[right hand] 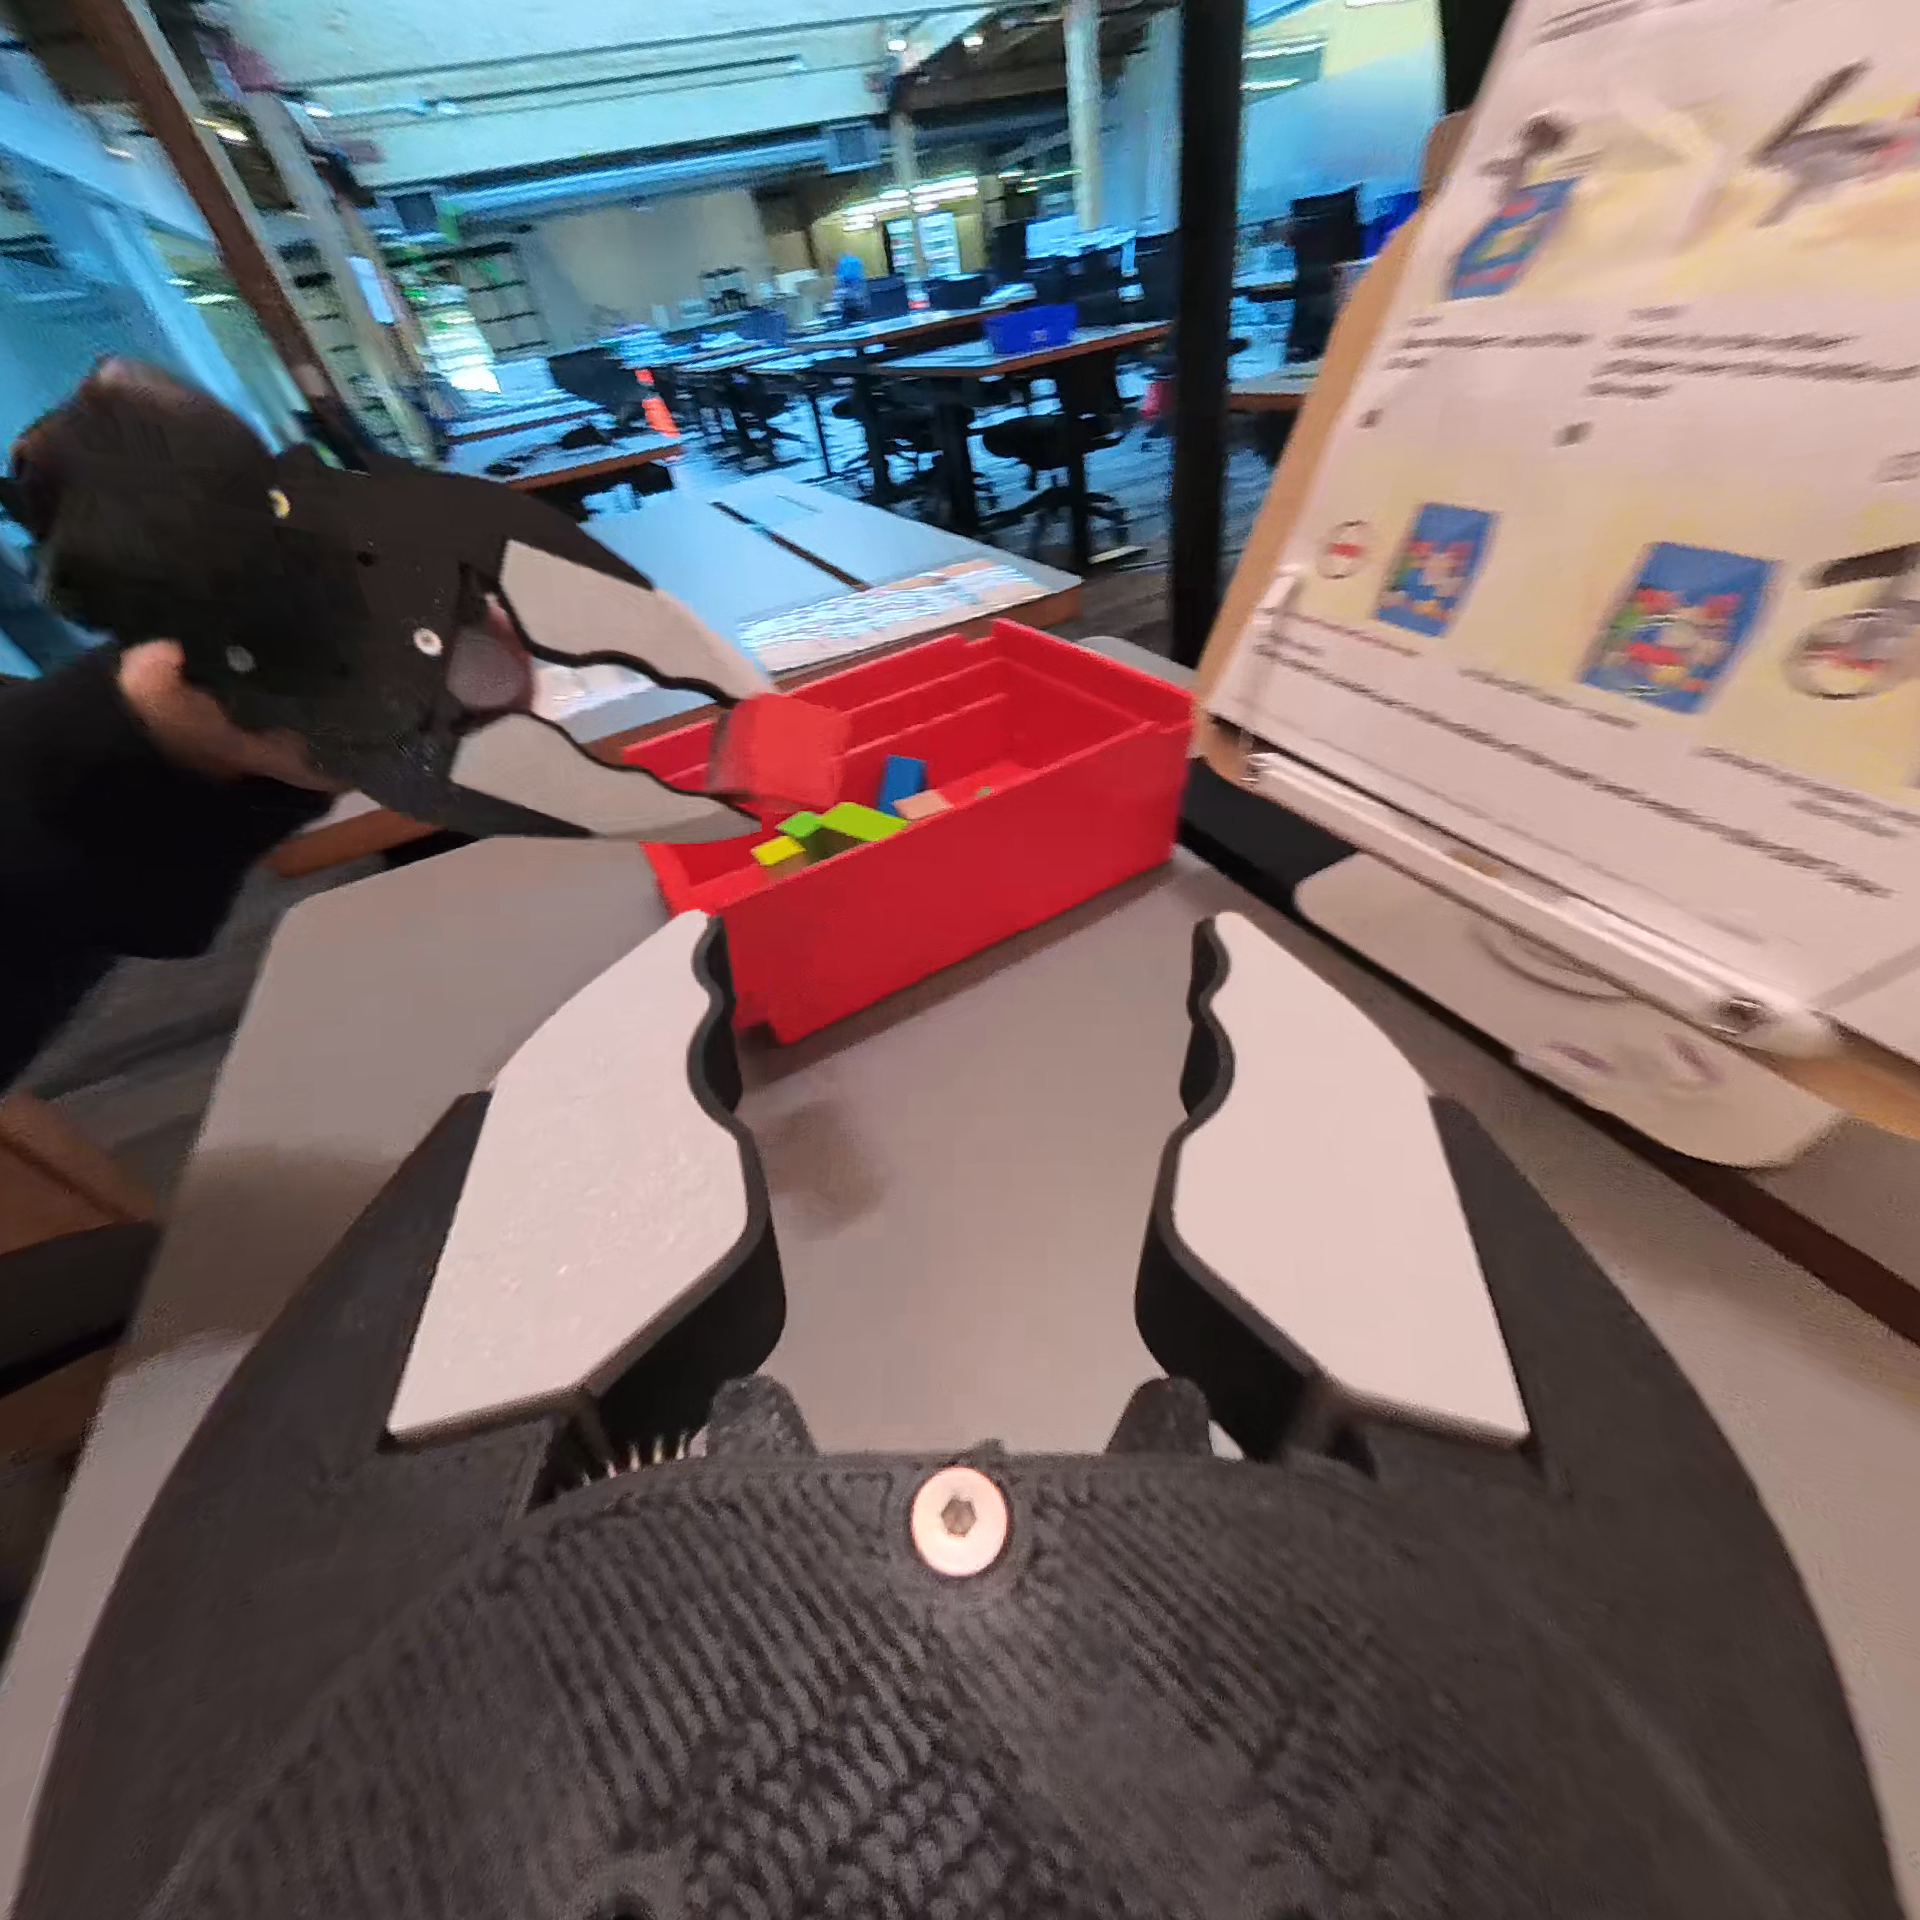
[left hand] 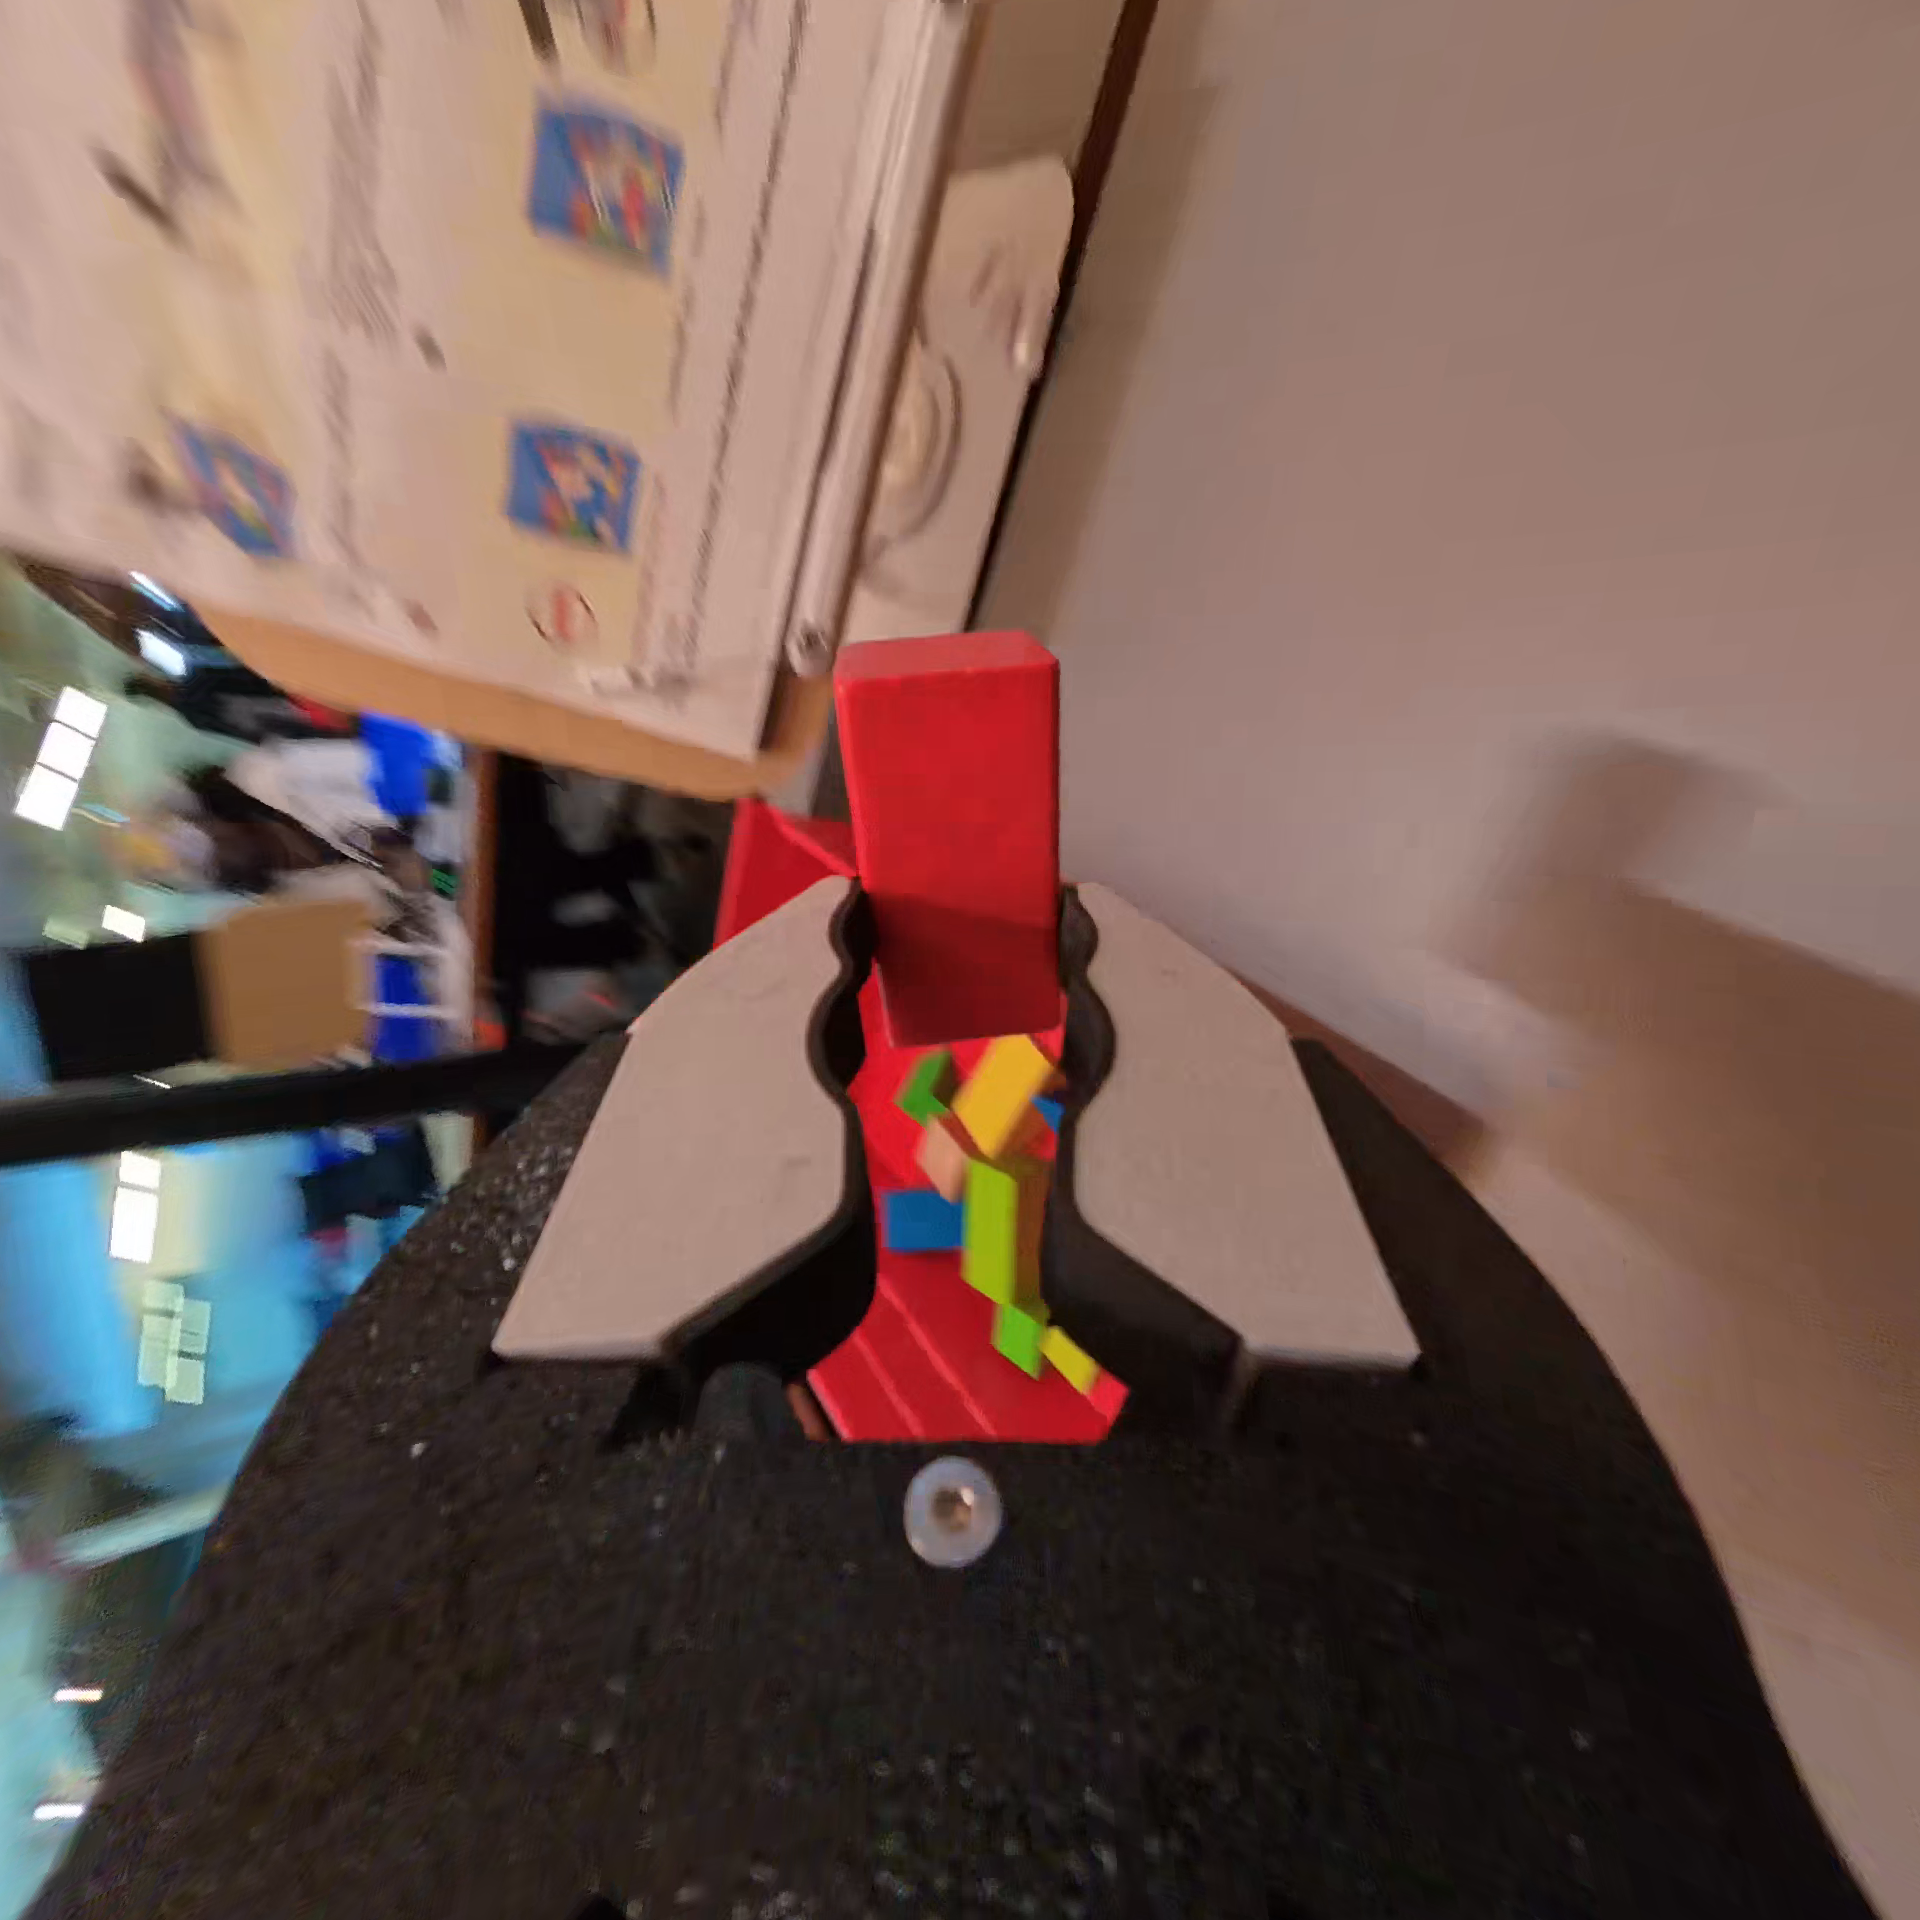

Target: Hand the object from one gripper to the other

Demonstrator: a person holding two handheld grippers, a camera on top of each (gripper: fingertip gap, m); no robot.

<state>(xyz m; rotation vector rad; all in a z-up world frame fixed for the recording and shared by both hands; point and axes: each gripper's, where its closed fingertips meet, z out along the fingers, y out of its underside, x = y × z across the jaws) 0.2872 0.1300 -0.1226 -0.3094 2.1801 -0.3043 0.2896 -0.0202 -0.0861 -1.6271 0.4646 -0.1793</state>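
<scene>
- Bare desk (right hand: pixel 966 1174) lies open before the red bin (right hand: pixel 935 914).
- Tilted instruction board (right hand: pixel 1621 582) closes the bin's right side.
- Left gripper (right hand: pixel 743 758), clamping a red block (right hand: pixel 779 748), occupies the space above the bin.

My matte grey worktop (right hand: pixel 966 1174) carried a rectangular red plastic bin (right hand: pixel 935 914), with a propped-up cardboard instruction board (right hand: pixel 1621 582) just beside it.

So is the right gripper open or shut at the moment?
Open. The right gripper has its jaws spread wide with only bare grey table between them; the red block sits in the left gripper.
</scene>
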